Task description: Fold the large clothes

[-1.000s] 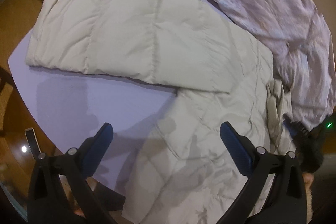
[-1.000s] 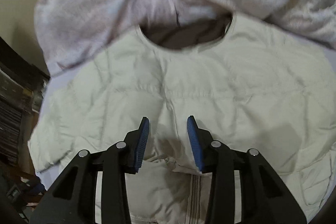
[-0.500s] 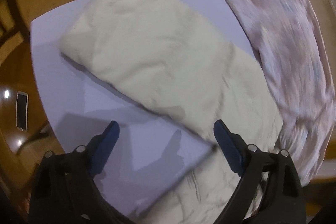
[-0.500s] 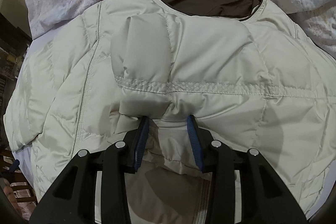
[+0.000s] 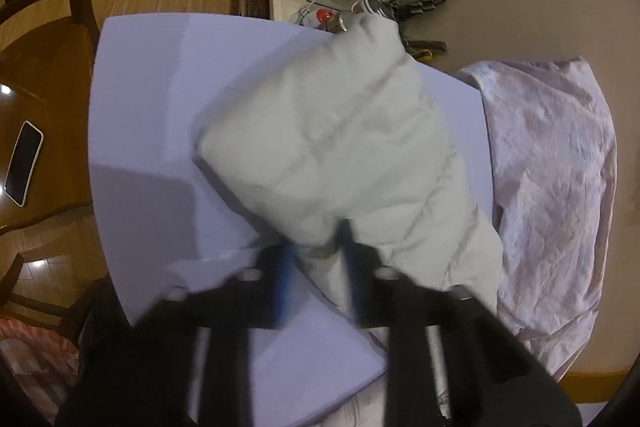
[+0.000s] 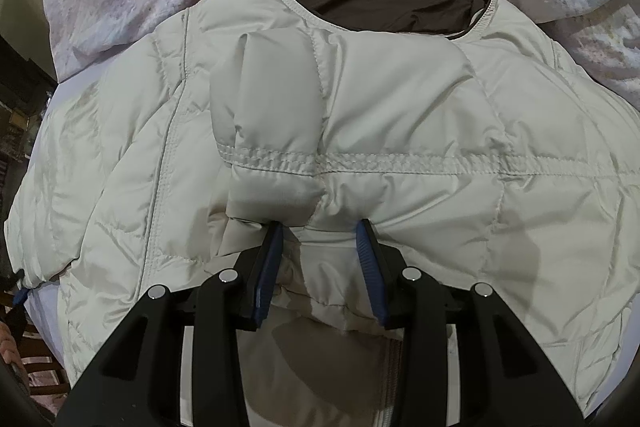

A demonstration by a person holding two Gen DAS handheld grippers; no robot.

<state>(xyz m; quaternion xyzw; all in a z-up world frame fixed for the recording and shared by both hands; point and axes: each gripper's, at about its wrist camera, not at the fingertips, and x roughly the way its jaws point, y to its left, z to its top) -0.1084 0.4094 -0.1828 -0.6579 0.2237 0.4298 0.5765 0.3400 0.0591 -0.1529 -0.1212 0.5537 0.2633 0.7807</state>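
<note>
Both jaws: you have each pair closed on cloth of the same cream jacket (image 6: 400,115).
Left gripper (image 5: 318,267): its jaws have just been closing and now pinch a bunched fold of a padded sleeve (image 5: 340,147); this view is blurred, so the exact edge you hold cannot be told.
Right gripper (image 6: 320,255): your jaws grip a gathered fold near the jacket's middle, just below a stitched seam.
Jacket: it lies spread on the lilac worktop (image 5: 152,99), neck opening away from your right gripper, dark lining showing there.
Sleeve: it reaches from your left jaws toward the worktop's far corner.
Pink sheet (image 5: 556,179): crumpled beside the jacket, touching its collar end.
Phone (image 5: 23,163): on a wooden table to the left, well apart from the worktop.
</note>
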